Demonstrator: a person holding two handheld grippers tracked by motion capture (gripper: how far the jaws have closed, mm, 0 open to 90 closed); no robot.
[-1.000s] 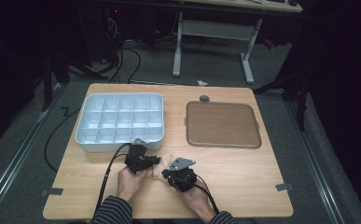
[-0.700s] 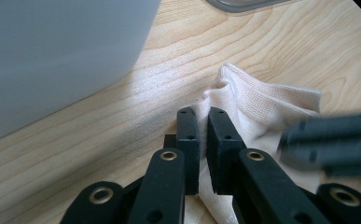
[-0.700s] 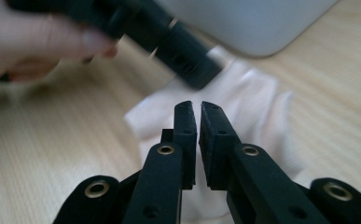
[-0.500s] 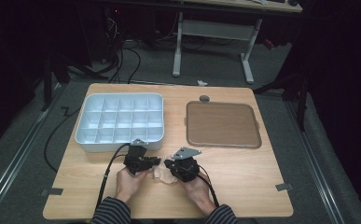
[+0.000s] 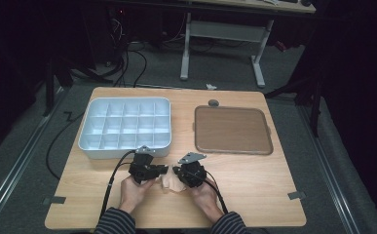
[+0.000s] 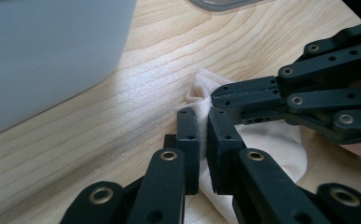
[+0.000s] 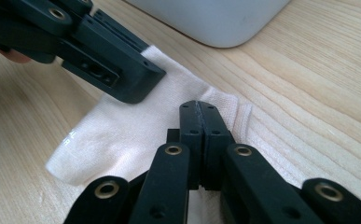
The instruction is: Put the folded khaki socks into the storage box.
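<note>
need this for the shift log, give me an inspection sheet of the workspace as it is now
surface: light wooden table, bare at the front right
job's things: small cream fabric sock lying flat near the front edge
clutter: white plastic tray with compartments at back left; flat brown square tray at back right; small grey round thing behind it
grippers: left gripper and right gripper both shut on the sock
cables: black cable trails from the left gripper off the front edge
surroundings: dark room, grey floor, white desk legs behind

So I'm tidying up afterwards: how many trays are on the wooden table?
2: a white plastic compartment tray at the back left, and a flat brown tray at the back right.
</note>
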